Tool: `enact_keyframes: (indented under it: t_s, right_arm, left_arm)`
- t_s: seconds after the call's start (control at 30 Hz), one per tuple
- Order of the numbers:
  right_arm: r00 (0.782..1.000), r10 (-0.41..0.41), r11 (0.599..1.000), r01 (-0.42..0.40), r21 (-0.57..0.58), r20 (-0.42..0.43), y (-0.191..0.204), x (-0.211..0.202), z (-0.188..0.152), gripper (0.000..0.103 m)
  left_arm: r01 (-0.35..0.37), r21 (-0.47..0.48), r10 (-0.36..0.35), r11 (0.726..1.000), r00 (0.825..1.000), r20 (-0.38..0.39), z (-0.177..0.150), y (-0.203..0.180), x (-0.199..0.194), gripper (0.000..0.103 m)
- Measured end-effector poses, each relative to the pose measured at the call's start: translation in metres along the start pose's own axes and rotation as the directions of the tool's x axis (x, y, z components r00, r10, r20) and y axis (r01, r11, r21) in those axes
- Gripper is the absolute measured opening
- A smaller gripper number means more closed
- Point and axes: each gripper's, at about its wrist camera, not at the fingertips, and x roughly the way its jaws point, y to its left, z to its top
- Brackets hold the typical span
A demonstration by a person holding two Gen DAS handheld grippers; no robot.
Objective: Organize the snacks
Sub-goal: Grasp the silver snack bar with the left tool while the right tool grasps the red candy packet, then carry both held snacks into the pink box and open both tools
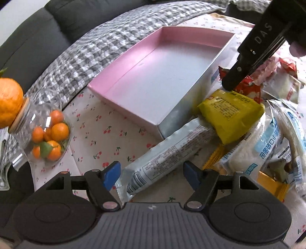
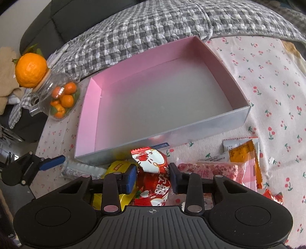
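My right claw (image 2: 153,177) hangs low over the snack pile, its 2 blue pads (image 2: 130,179) set apart on either side of a red-and-white snack packet (image 2: 153,172), close to it but not visibly pinching it. My left claw (image 1: 151,175) is spread wide, with the end of a long white snack bar (image 1: 162,155) lying between its pads, untouched.

The shallow box (image 2: 200,125), pink on its inner walls and silver outside, sits on the table (image 2: 267,86) under a cherry-print cloth, just beyond the snacks, and holds nothing. Its pale floor is bare from wall to wall in both views.

All the snacks lie outside the box, heaped against its near silver wall. A yellow packet (image 1: 229,115) rests on top of the white bar, touching the red-and-white packet. A pink peach-print packet (image 2: 206,171) lies just right of my right claw, with an orange-and-white sachet (image 2: 242,153) beside it. In the left view, several white-and-blue bags (image 1: 267,141) are stacked at the right of the heap.

At the left end of the table stands a clear glass jar (image 2: 57,99) holding several small oranges and green leaves. 1 larger orange (image 2: 30,70) sits on its wooden lid. Behind the table runs a grey-checked quilt (image 2: 153,28) over a dark sofa (image 2: 67,15).
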Motion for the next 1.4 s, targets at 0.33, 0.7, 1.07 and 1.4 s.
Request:
enact_keyframes:
  t_s: [0.33, 0.7, 1.07, 1.4]
  right_arm:
    - [1.000, 0.015, 1.000, -0.015, 0.001, -0.008, 0.007, -0.016, -0.005, 0.035]
    - [1.000, 0.017, 0.997, -0.019, 0.074, 0.022, -0.014, -0.041, -0.009, 0.035]
    - [0.997, 0.050, 0.990, -0.058, 0.130, 0.062, -0.023, -0.062, -0.010, 0.035]
    - [0.993, 0.071, 0.982, -0.085, 0.167, 0.092, -0.026, -0.071, -0.008, 0.035]
  left_arm:
    - [0.017, 0.048, -0.017, 0.999, 1.000, 0.004, 0.007, -0.011, 0.002, 0.051]
    - [-0.025, 0.033, 0.026, 0.999, 0.999, -0.028, -0.006, -0.019, -0.016, 0.029]
    - [0.058, -0.077, -0.054, 0.995, 0.997, 0.051, -0.013, -0.018, -0.048, 0.019]
    - [0.112, -0.114, -0.094, 0.987, 0.984, 0.150, -0.015, -0.018, -0.079, 0.015]
